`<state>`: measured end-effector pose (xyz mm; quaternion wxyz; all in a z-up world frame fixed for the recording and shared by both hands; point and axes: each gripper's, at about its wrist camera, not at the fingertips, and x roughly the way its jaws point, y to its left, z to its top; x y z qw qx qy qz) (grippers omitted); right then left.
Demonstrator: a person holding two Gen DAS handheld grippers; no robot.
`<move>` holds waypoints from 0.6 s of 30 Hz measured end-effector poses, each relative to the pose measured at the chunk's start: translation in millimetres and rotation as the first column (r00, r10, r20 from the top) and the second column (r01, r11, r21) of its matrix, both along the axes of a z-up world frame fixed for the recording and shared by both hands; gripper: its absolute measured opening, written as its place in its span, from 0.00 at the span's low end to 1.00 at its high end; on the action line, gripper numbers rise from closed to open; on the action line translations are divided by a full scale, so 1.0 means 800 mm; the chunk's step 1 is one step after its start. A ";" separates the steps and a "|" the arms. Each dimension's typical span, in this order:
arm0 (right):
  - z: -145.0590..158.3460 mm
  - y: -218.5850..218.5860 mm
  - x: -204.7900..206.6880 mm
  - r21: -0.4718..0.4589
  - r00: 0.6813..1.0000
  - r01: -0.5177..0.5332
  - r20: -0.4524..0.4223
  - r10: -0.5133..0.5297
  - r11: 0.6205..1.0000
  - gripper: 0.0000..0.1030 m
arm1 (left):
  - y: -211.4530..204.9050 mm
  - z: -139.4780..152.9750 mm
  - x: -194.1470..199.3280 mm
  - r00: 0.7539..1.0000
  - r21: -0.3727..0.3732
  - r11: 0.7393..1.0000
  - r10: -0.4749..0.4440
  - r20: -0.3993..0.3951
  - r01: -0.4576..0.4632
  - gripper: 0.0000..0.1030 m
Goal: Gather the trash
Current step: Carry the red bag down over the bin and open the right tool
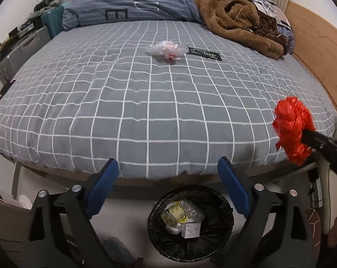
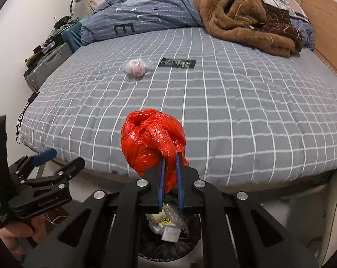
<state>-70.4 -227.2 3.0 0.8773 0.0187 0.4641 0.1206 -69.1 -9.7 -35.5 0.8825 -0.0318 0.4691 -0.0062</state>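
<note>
My right gripper [image 2: 170, 156] is shut on a crumpled red plastic bag [image 2: 151, 144] and holds it over the bed's front edge, above a black-lined trash bin [image 2: 192, 241]. The red bag [image 1: 292, 128] also shows at the right of the left wrist view. My left gripper [image 1: 167, 165] is open and empty, above the bin [image 1: 222, 230], which holds several wrappers. A clear bag with pink bits [image 1: 167, 49] and a flat black wrapper [image 1: 204, 53] lie mid-bed; they also show in the right wrist view as the clear bag [image 2: 137, 66] and the wrapper [image 2: 177, 63].
The bed [image 1: 146, 111] has a grey checked sheet. A blue duvet [image 1: 132, 4] and a brown blanket [image 1: 237, 17] lie at its far end. Suitcases [image 1: 23, 44] stand along the left wall. A wooden board [image 1: 313, 35] runs along the right.
</note>
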 end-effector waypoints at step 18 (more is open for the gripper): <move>-0.078 0.011 -0.076 -0.009 0.994 0.010 -0.106 -0.011 1.000 0.09 | 0.011 -0.035 -0.071 0.999 -0.060 0.998 0.004 -0.037 -0.007 0.94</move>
